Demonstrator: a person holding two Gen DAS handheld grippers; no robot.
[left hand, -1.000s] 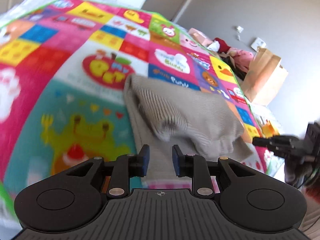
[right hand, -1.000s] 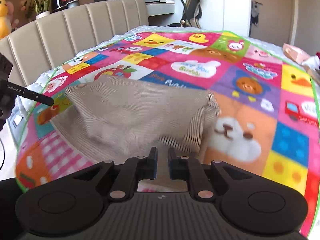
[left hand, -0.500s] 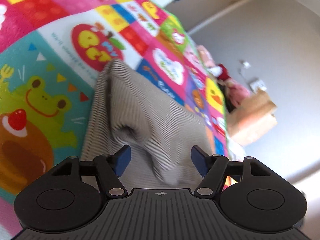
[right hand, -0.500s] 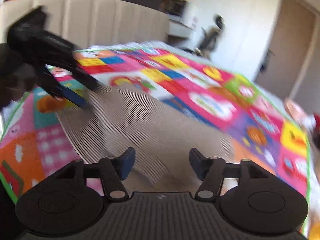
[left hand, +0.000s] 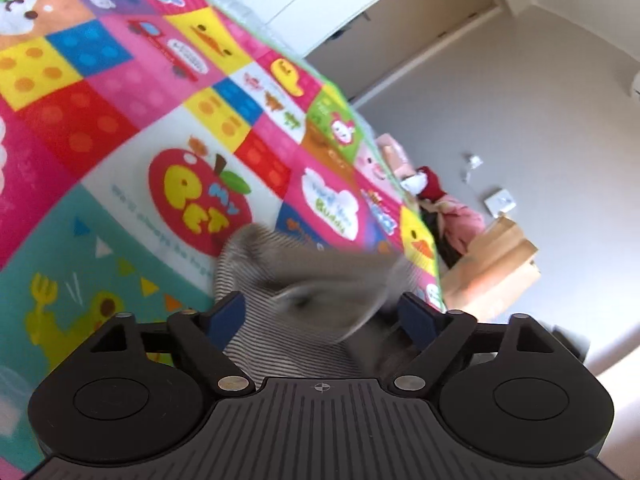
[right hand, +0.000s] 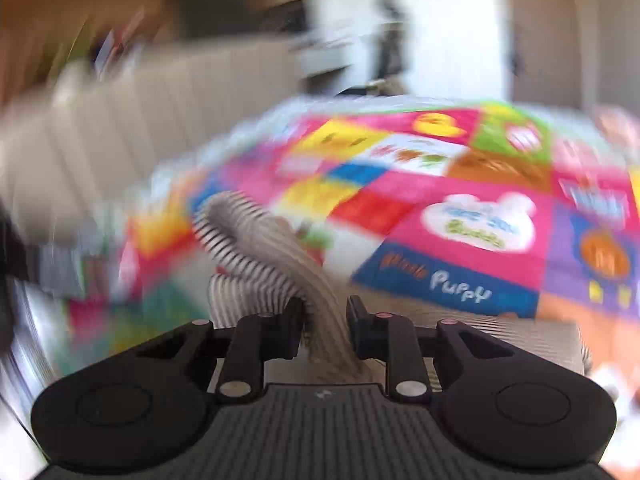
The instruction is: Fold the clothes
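A grey-and-white striped garment (left hand: 304, 280) lies bunched on the colourful cartoon play blanket (left hand: 120, 140). My left gripper (left hand: 320, 316) is open wide just in front of it; part of the bunch sits between the spread blue-padded fingers, blurred. In the right wrist view, a fold of the same striped garment (right hand: 248, 248) rises in a loop from between the fingers of my right gripper (right hand: 326, 320). The narrow jaws are shut on that cloth. This view is heavily smeared by motion. More of the striped garment lies flat under the right gripper on the blanket (right hand: 460, 220).
A brown paper bag (left hand: 492, 264) and a pile of pink and red clothes (left hand: 448, 208) sit past the blanket's far edge by the grey wall. A beige padded headboard (right hand: 140, 120) runs along the left. An office chair (right hand: 388, 40) stands beyond.
Both grippers were shut a second ago and opened half a second ago. The right one has now closed on a fold and swings fast; the left stays open and has tilted upward.
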